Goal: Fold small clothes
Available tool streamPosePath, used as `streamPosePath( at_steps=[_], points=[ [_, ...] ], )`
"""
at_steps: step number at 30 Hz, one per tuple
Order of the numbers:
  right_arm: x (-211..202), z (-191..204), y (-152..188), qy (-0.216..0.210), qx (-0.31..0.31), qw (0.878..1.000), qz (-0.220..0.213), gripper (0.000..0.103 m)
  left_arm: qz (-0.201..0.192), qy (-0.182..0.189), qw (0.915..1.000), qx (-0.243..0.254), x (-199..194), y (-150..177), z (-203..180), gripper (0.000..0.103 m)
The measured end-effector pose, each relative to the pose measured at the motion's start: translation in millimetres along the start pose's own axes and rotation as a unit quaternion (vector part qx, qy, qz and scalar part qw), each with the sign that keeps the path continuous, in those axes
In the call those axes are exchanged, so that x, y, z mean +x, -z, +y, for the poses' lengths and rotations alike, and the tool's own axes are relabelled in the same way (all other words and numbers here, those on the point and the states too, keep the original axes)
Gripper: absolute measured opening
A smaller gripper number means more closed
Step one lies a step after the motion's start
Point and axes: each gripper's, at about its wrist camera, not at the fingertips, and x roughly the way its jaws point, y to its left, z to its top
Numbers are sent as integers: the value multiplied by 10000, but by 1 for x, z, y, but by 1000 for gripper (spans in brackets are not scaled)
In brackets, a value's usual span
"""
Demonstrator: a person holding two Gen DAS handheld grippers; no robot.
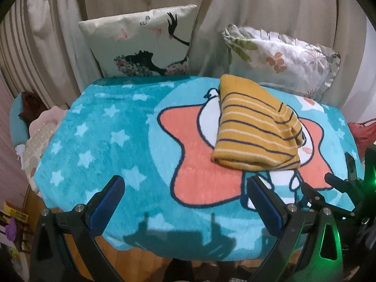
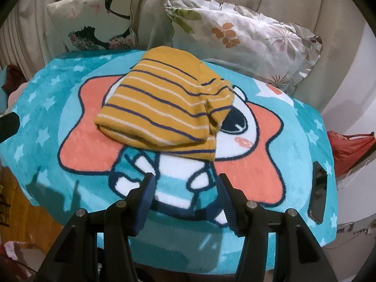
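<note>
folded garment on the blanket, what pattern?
Mustard yellow with thin navy and cream stripes; clearest in the right wrist view.

Dim warm indoor light, soft gripper shadows cast on the near edge of the blanket (image 1: 98,141), green LED glow bottom right in left wrist view, heavy fisheye bending with black corner vignette, overall soft grainy focus, slight blur at edges.

Black tool (image 2: 185,188), blue ribbed pads (image 2: 146,199)

Ribbed knit striped garment (image 2: 162,108), fluffy fleece blanket (image 2: 293,176), matt black plastic fingers (image 2: 145,199) with textured blue pads
</note>
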Motion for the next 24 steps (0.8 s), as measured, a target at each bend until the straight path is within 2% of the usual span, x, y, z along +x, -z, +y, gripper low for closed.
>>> streamPosePath(
  at_steps=[14, 24],
  points=[
    [1, 19, -1, 172, -296, 9994, 26, 61, 430, -48, 9985, -348, 18, 13, 25, 103],
    [4, 14, -1, 300, -248, 9992, 56, 63, 573, -150, 9979, -251, 27, 17, 18, 103]
  ],
)
